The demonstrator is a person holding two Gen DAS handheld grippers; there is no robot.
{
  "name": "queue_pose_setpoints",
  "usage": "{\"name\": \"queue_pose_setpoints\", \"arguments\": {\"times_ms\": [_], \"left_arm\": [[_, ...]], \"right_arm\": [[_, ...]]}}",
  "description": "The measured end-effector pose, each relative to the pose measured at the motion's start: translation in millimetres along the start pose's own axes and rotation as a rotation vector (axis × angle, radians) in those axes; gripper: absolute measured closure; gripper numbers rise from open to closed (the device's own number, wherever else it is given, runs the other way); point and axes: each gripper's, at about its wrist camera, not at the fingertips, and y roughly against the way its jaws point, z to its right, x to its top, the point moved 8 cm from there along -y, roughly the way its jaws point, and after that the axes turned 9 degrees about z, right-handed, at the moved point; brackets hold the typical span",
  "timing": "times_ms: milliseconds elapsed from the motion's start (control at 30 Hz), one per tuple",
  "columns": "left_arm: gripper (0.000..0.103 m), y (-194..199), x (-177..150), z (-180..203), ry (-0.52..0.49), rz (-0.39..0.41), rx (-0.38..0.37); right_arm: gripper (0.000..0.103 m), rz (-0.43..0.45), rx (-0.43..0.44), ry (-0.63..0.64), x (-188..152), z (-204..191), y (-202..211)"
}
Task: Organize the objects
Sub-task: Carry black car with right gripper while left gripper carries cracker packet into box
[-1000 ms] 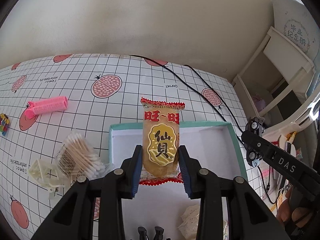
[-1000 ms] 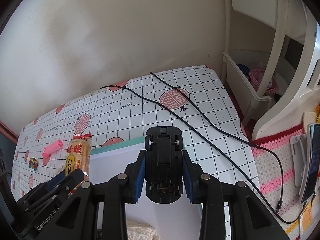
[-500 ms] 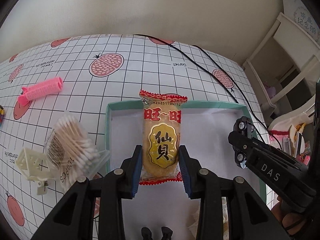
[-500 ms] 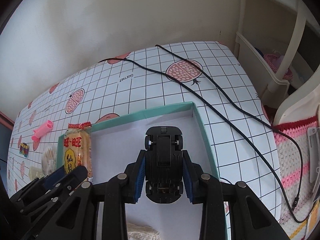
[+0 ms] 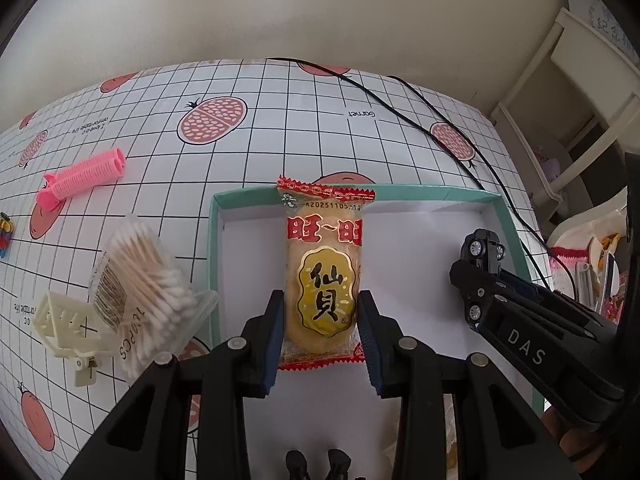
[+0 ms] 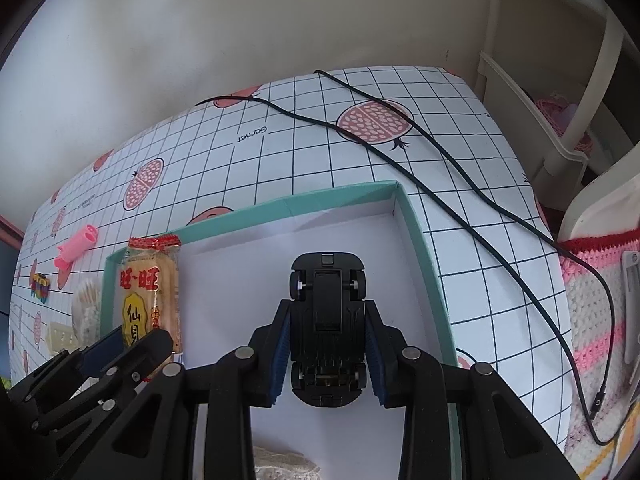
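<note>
Snack packet [image 5: 322, 276] lengthwise in left claw [image 5: 322, 334], toy car [image 6: 327, 326] belly-up in right claw [image 6: 327, 354], both over box [image 5: 440, 196]

The teal-rimmed box [image 5: 436, 192], white inside, sits open on the tabletop [image 5: 280, 120]. Over its left half hangs the rice cracker packet [image 5: 324, 272], yellow with red crimped ends (printed face up), pinched at its lower part between the left gripper's [image 5: 322, 332] fingers, its top edge reaching the box's far wall. Over the box's right half, the black toy car [image 6: 327, 328] is clamped belly-up, wheels showing, in the right gripper [image 6: 327, 356]. Left of the box lie a bag of cotton swabs [image 5: 140, 292], a cream clip [image 5: 66, 328] and a pink hair roller [image 5: 82, 178].
</note>
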Motion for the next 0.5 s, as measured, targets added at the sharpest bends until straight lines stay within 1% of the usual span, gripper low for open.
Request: {"name": "queue_pose_setpoints", "arguments": {"times_ms": [400,500], "left_arm": [[0.066,-0.4,-1.1,1.4,0.010,-0.022,-0.018],[0.061,1.4,-0.5,1.7,0.017,-0.025,-0.024]], "right_arm": [[0.067,-0.009,-0.012,-0.005,0.4,5.6,-1.8],[0.064,-0.012,-0.008,0.001,0.9,4.6,-0.9]]}}
